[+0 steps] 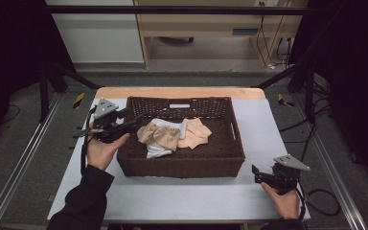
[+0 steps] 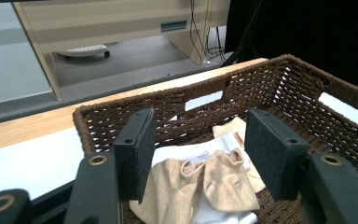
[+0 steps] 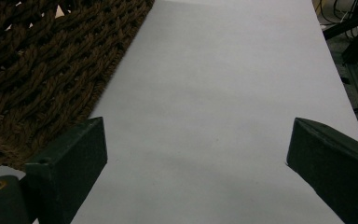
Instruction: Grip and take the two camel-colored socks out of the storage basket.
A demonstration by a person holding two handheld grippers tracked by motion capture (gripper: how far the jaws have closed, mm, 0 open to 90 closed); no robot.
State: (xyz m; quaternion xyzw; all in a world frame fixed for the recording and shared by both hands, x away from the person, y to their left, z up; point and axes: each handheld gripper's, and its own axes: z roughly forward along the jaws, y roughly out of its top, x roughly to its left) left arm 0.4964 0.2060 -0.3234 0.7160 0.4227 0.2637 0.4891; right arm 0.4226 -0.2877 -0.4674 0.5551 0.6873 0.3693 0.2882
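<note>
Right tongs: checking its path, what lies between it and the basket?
Bare white table separates the right tongs from the basket, per the right gripper view.

The middle of the surface (image 1: 263,129) is taken up by a brown wicker basket (image 1: 182,165), whose upright walls bar any low sideways entry; it is open from above. Inside, the left and centre are covered by crumpled cloths (image 1: 172,136), while the right part is left bare. Open strips of surface are left beside and before it

One basket (image 1: 179,163), two tongs, several garments (image 1: 172,135).
</note>
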